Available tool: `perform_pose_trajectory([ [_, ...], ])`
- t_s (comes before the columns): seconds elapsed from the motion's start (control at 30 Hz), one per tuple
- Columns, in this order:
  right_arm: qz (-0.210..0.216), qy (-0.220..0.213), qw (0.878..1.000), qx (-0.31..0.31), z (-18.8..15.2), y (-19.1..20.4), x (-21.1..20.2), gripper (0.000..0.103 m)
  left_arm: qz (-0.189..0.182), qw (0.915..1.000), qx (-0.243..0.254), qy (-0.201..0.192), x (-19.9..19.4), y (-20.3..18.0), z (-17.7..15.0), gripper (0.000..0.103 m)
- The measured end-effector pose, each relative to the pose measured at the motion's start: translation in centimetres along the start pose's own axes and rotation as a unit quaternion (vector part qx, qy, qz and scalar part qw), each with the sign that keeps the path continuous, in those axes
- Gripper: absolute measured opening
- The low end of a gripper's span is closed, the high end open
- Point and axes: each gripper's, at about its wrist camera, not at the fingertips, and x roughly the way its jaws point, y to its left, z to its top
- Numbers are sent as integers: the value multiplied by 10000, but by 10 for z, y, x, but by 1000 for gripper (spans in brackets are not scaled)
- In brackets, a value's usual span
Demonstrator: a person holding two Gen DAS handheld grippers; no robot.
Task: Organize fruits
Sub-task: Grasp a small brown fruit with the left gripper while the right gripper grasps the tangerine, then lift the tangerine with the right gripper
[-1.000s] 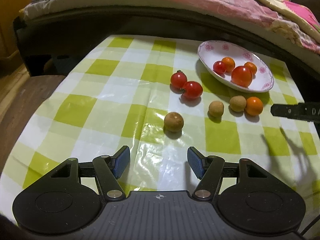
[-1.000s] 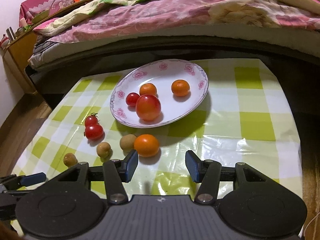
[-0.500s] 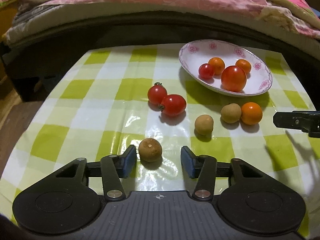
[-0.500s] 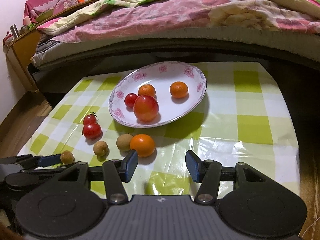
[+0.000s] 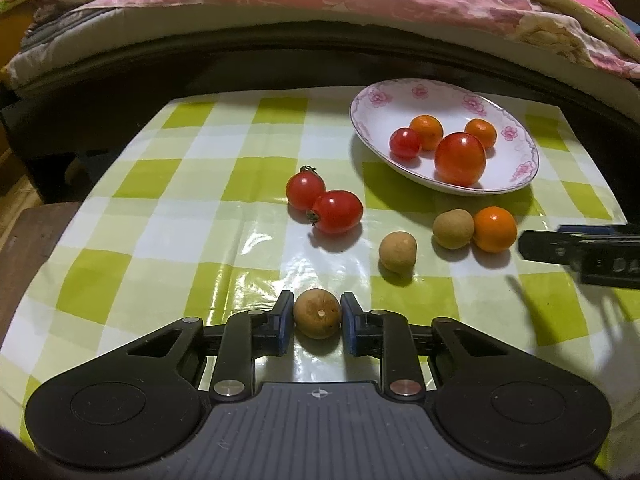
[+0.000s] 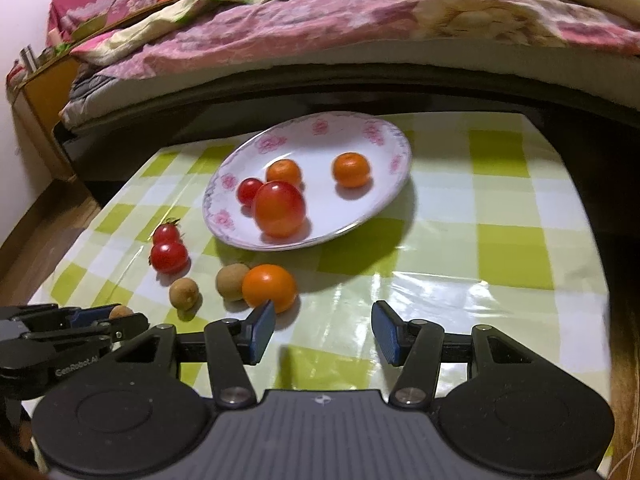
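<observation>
My left gripper (image 5: 317, 305) is shut on a small brown round fruit (image 5: 316, 318), which rests on the checked tablecloth (image 5: 168, 216); both blue pads touch its sides. Beyond it lie two cherry tomatoes (image 5: 338, 211), two more brown fruits (image 5: 398, 251) and a loose orange (image 5: 495, 229). The flowered white plate (image 5: 400, 92) holds a big tomato (image 5: 460, 158), a small tomato (image 5: 405, 143) and two oranges (image 5: 427, 131). My right gripper (image 6: 323, 320) stands open with nothing between its fingers. The loose orange (image 6: 269, 286) sits just past its left fingertip.
A bed with a pink floral quilt (image 6: 320, 32) and a dark frame runs along the table's far edge. A wooden cabinet (image 6: 44, 92) stands at the far left. Wooden floor (image 5: 24, 240) shows past the table's left edge. My left gripper (image 6: 80, 320) appears low left in the right wrist view.
My left gripper moved forward until the brown fruit lay between its fingers, then closed on it. The right gripper kept almost still and stayed open.
</observation>
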Motion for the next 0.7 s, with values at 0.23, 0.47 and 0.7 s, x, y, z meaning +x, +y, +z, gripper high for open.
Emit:
perform_pose_trajectory([
  [0.23,188,-12,9984,-535,4,17,18,61,-80,10000,1,21,0,0,-1,33],
  [0.47,187,-58,9973,-711,12,21,35,44,-39,9999,133,-49,0,-2,-3,36],
  [0.7,-31,31,9966,-818,8,23,27,36,36,9997,238,-60,-4,-5,-6,32],
])
